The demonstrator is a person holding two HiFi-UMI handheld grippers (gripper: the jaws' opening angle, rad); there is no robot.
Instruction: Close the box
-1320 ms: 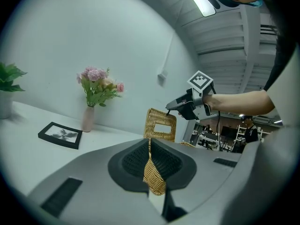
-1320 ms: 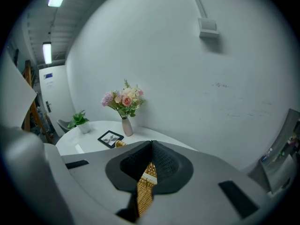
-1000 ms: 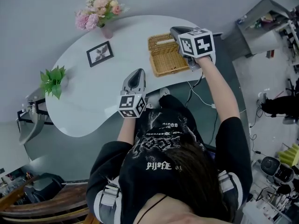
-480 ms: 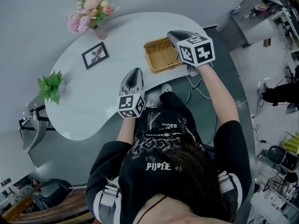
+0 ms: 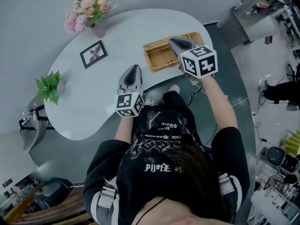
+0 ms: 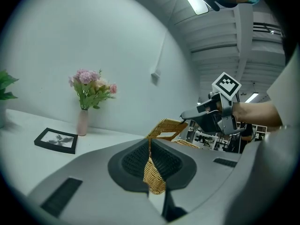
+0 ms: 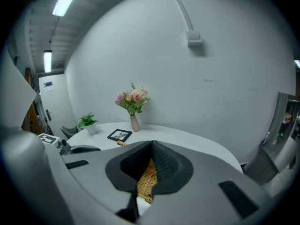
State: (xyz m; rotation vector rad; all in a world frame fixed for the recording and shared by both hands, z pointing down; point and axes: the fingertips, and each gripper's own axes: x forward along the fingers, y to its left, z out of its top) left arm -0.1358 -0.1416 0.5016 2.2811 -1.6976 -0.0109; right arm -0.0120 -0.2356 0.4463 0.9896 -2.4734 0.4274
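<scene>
1 box, 1 lid, 1 vase, 1 frame, 1 plant | left fingers clamped on box wall, right fingers clamped on tilted lid | bare desk left of left fingers

White curved table, pale grey wall, ceiling strip light.
</scene>
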